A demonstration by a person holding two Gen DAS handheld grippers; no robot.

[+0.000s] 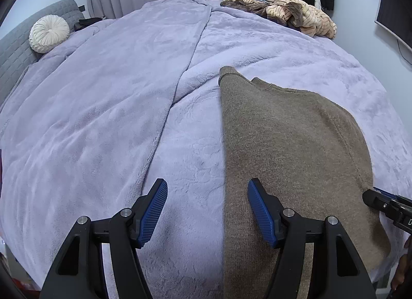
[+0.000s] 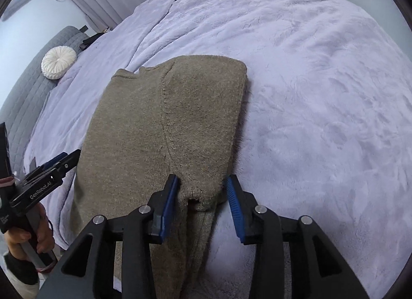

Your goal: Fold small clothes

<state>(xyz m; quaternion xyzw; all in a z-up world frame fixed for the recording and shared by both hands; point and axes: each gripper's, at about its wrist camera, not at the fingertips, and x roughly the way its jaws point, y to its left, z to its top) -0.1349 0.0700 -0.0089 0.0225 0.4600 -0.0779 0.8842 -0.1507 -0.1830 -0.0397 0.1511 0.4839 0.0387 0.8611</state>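
The bed [image 2: 322,72] carries a brown sweater [image 2: 159,124], lying flat with its sides already folded in; the cross fold seems left to do. A clothes pile [image 1: 291,13] waits far behind. The left gripper [image 1: 207,211] stands wide and empty. The right gripper [image 2: 202,193] fingers [image 2: 168,203] are apart around the cuff, not pressing it.

Open blanket [image 2: 322,93] around sweater [image 2: 167,118]
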